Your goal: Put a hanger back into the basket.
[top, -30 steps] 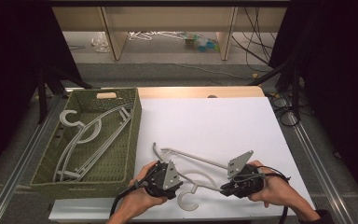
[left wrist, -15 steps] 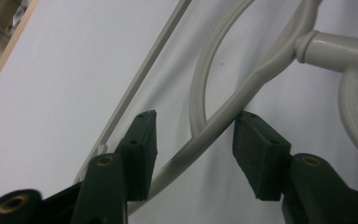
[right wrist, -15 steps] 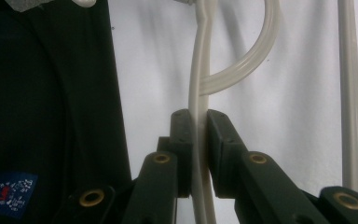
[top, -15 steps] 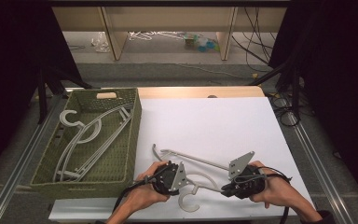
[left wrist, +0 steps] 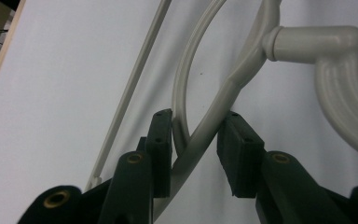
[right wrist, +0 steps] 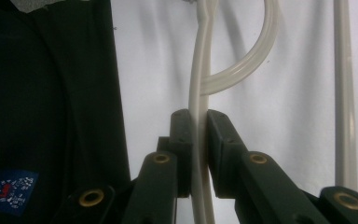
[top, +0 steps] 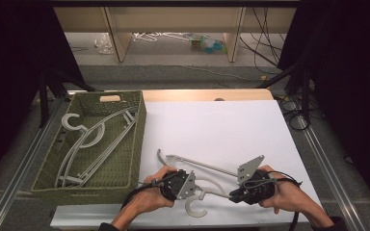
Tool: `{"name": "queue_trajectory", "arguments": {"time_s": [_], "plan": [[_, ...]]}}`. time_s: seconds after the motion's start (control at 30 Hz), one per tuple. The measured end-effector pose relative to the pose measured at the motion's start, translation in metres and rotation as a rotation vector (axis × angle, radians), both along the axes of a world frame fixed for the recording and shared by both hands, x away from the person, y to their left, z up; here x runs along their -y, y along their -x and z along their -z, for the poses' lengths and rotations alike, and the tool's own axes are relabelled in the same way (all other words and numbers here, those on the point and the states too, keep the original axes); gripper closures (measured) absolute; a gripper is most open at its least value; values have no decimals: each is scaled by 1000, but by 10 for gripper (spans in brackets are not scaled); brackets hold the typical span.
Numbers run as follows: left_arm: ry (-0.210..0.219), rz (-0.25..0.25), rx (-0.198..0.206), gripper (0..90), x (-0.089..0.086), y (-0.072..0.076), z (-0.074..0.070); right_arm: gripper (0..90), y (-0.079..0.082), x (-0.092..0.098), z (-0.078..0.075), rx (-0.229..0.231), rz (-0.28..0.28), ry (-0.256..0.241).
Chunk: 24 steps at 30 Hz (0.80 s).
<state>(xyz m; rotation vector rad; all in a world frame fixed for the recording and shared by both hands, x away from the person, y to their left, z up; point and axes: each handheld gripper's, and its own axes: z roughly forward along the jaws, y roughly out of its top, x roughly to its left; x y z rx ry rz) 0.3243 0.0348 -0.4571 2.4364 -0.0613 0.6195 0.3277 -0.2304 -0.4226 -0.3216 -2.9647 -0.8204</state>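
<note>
A grey plastic hanger (top: 207, 185) lies flat on the white table (top: 221, 130), near the edge closest to the person and well to the right of the green woven basket (top: 137, 144). Its hook (top: 192, 208) points toward the person, and its thin straight bar (top: 197, 164) lies on the far side, away from the person.

The left gripper (top: 185, 185) is at the left part of the hanger, just beside the hook. In the left gripper view the jaws stand partly open, one on each side of the place where the hanger's curved arm (left wrist: 186, 88) crosses the thicker arm (left wrist: 235, 84). The left jaw touches the plastic, and a small gap shows between the right jaw and the arm, so the grip is not fully closed there.

The right gripper (top: 235, 195) is at the right part of the hanger. In the right gripper view the jaws (right wrist: 199, 140) are pressed from both sides on the hanger's thin arm (right wrist: 198, 74), which passes straight between the pads. The straight bar (right wrist: 345, 93) runs beside them on the right of that view, apart from the jaws.

Inside the basket, to the left of the hanger on the table, lie other grey hangers (top: 89, 139), tilted across its bottom.
</note>
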Motion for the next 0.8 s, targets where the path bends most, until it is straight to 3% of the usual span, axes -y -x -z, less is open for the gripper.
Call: {"name": "queue_trajectory", "arguments": {"time_s": [0.07,0.2,0.33,0.37,0.47,0.5,0.57,0.6,0.73,0.77,0.8], "plan": [[-1,3,7,678,0,0,-1,813,-1,0,0,-2,-1,-1],[-41,36,65,702,3,4,-6,810,-4,6,-1,-1,-3,-22],[-42,51,79,714,4,5,-9,798,-6,10,-1,-1,5,-43],[-42,56,77,727,5,5,-11,742,-9,13,-1,-2,18,-70],[-41,56,88,744,6,5,-14,701,-11,14,-1,13,34,-68],[-24,53,92,755,7,5,-17,621,-12,15,-2,49,71,-85],[-16,55,85,762,7,5,-18,595,-15,15,-3,64,96,-89],[-13,54,86,784,8,6,-21,514,-18,17,-6,89,159,-128],[19,39,70,792,9,5,-27,487,-19,19,-9,102,203,-152],[38,18,48,793,10,5,-28,426,-20,20,-10,146,217,-176],[40,2,27,793,10,5,-28,396,-20,19,-11,161,239,-184]]}}
